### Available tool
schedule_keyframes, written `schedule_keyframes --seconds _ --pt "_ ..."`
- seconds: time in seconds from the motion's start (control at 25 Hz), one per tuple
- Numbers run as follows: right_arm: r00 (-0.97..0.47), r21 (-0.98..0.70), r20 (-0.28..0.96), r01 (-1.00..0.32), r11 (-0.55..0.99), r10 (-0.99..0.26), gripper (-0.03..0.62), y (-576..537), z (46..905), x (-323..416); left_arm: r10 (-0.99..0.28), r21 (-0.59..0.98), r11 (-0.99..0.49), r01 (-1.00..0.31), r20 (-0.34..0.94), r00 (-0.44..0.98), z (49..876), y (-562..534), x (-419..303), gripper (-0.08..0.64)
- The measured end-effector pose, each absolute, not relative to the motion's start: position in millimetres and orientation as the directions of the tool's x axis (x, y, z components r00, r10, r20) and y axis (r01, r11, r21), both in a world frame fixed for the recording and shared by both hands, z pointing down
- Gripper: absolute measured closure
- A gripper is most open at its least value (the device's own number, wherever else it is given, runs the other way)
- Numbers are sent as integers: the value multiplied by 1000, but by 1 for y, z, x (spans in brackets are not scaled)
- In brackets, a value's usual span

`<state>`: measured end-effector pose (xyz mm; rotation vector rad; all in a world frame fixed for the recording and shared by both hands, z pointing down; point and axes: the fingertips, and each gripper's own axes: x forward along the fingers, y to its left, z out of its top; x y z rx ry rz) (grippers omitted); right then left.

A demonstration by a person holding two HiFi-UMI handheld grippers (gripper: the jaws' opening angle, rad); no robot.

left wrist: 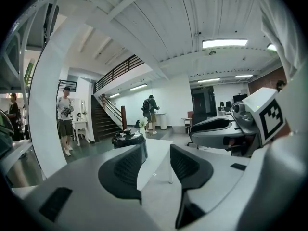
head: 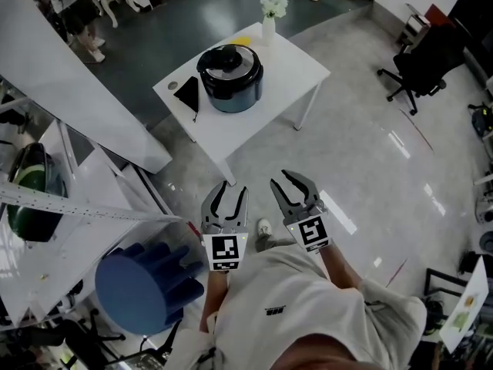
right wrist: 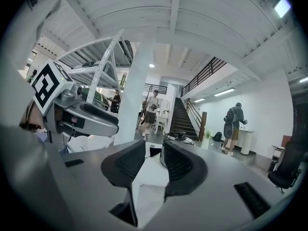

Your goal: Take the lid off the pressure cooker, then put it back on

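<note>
The dark pressure cooker (head: 230, 79) stands on a white table (head: 289, 72) with its black lid (head: 228, 58) seated on top. Both grippers hang over the floor close to the person's body, well short of the table and pointing toward it. My left gripper (head: 232, 190) has its jaws drawn close with nothing between them. My right gripper (head: 295, 182) sits beside it, also drawn close and empty. In the left gripper view the pressure cooker (left wrist: 129, 141) is far ahead past the left gripper (left wrist: 156, 165). The right gripper view shows the pressure cooker (right wrist: 180, 138) beyond the right gripper (right wrist: 153, 165).
A black flat object (head: 187, 92) and a white vase of flowers (head: 269, 21) share the table. A white rack (head: 69, 199) and blue stools (head: 146, 280) stand at the left, an office chair (head: 420, 68) at the right. People stand (left wrist: 64, 121) near a staircase (right wrist: 180, 117).
</note>
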<state>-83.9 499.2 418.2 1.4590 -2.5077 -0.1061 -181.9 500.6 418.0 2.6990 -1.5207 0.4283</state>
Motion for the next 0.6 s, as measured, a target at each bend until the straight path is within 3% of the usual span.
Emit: schedule_keyframes --seconds 0.6 --pt "-502 140 189 -837 529 -844 468 425 415 -50 -852 -126 -502 -856 244 464 416 426 -145 367"
